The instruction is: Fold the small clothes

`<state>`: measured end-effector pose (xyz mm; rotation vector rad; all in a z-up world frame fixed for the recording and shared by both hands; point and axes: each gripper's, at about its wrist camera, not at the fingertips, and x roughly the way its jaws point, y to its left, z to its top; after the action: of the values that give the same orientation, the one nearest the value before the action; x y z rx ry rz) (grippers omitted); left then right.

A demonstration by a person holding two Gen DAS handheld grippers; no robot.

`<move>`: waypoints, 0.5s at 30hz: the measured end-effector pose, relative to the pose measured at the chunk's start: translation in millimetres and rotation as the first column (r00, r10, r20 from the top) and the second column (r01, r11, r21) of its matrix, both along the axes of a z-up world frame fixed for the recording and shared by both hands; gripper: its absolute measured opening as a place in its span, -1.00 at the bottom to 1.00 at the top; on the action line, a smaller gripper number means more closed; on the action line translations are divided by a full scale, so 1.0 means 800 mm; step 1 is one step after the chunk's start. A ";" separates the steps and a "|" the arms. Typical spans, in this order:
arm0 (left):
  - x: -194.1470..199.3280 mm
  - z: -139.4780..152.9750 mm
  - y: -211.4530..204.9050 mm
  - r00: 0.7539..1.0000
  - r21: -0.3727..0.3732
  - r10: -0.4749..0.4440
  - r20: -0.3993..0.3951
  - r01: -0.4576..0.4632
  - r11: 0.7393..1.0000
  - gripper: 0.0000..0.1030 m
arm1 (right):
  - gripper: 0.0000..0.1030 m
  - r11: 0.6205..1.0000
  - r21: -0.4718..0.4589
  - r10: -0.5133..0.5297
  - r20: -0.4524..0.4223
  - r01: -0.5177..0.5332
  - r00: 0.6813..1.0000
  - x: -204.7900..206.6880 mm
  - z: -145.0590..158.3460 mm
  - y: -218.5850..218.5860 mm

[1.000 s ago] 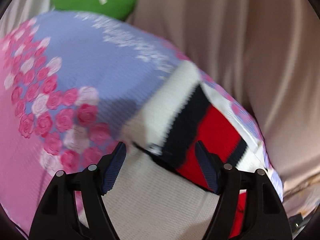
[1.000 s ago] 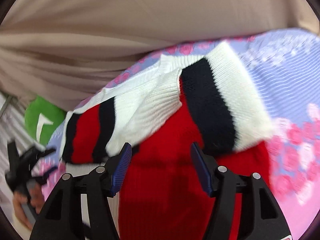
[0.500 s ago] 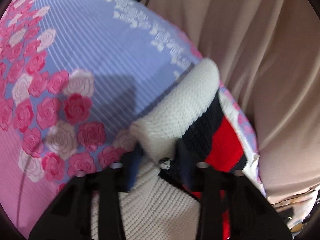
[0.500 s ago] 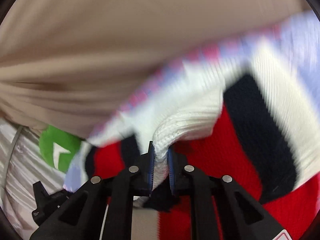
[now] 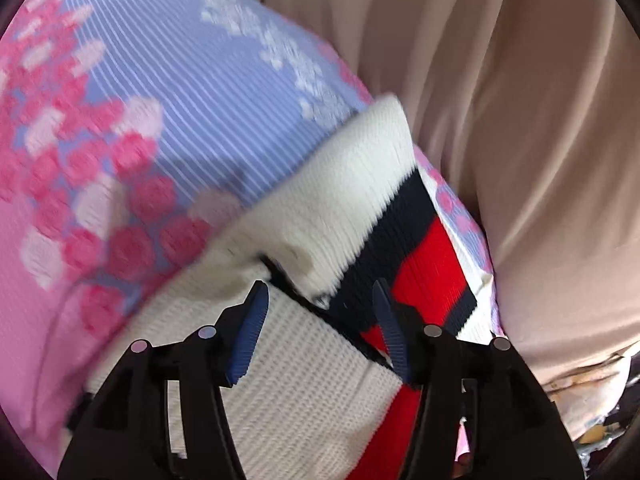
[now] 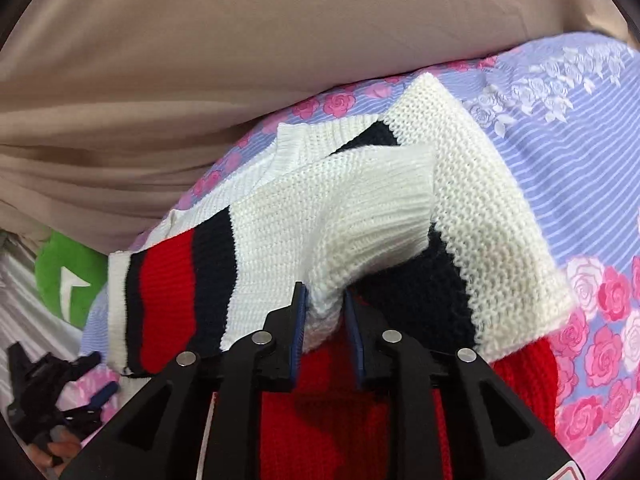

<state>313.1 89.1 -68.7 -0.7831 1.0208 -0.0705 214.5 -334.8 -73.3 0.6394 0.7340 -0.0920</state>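
A small knit sweater (image 5: 360, 208) in white, navy and red stripes lies on a flowered bedspread (image 5: 168, 92). My left gripper (image 5: 320, 286) hovers just over its white part, jaws apart and opening; the blue pads (image 5: 248, 336) press on nothing. In the right wrist view the white ribbed sleeve (image 6: 340, 216) is drawn up in a fold into my right gripper (image 6: 324, 292). Those jaws are opening slightly, with the fold still filling the narrow gap and touching both pads. The left gripper (image 6: 96, 376) and a hand show at the lower left of that view.
The bedspread (image 6: 580, 152) is lilac striped with pink roses. Beige draped cloth (image 6: 240, 60) hangs along its far edge. A green cushion (image 6: 68, 272) lies at the far end, and clutter (image 5: 600, 420) sits beyond the bed's corner.
A second ago both grippers stood open over the sweater, then both pinched white knit folds. Now the left has let go and opened; the right has widened a little, with the fold still in it.
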 end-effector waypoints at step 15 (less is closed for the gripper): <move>0.037 -0.017 0.027 0.998 0.212 0.062 0.019 -0.064 0.975 -0.80 | -0.77 0.987 -0.131 0.084 -0.032 -0.087 0.996 0.024 0.008 0.019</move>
<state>342.7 110.5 -82.2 -0.6179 0.9726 0.0873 233.7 -319.8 -66.8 0.4800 0.7729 -0.0696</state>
